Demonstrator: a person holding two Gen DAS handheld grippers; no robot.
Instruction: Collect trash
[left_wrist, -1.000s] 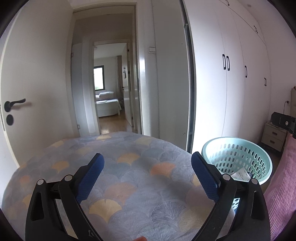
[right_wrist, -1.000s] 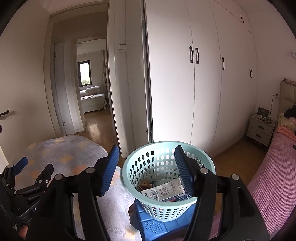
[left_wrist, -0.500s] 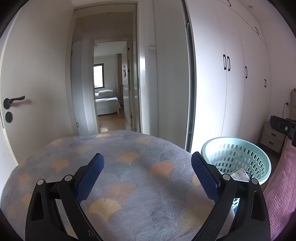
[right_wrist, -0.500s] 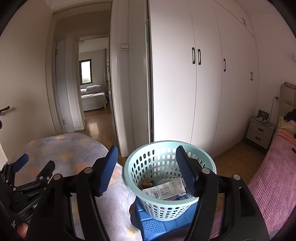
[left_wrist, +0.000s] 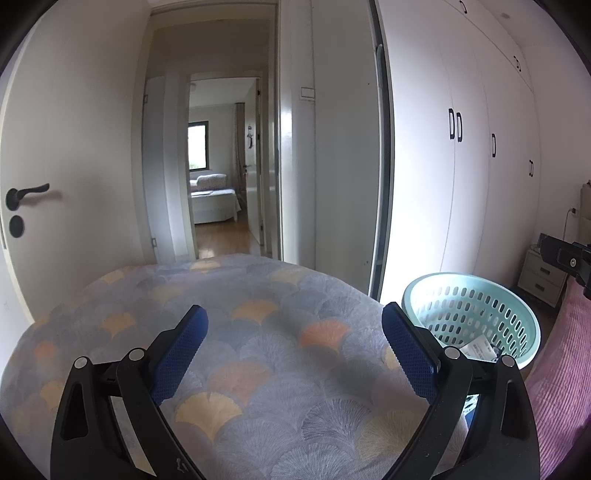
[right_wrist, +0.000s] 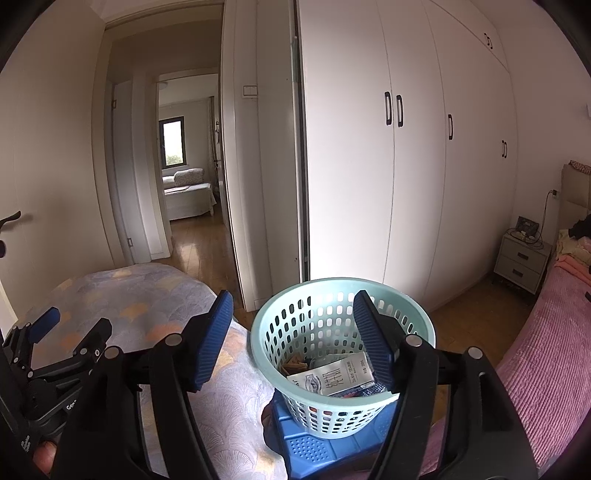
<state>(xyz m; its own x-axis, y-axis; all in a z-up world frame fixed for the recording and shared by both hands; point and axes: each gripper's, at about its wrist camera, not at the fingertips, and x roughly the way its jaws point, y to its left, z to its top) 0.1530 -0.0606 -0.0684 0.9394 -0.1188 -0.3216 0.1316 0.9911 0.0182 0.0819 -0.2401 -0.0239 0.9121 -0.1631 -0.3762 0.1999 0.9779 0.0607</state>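
Trash basket (right_wrist: 343, 354) just ahead of the empty right gripper (right_wrist: 295, 339)

Its jaws stand apart with nothing between them; the left gripper (left_wrist: 295, 347) gapes empty over the bed (left_wrist: 258, 332). A carton (right_wrist: 332, 376) lies inside the basket, print unreadable.

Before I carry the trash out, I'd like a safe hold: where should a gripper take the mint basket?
Probably the rolled top rim of the mint basket, from above, one finger inside the wall and one outside. The body is far too wide for the open right gripper, while the rim is thin, stiff and exposed all round. The near side seems best; the white carton lies low inside, clear of the rim.
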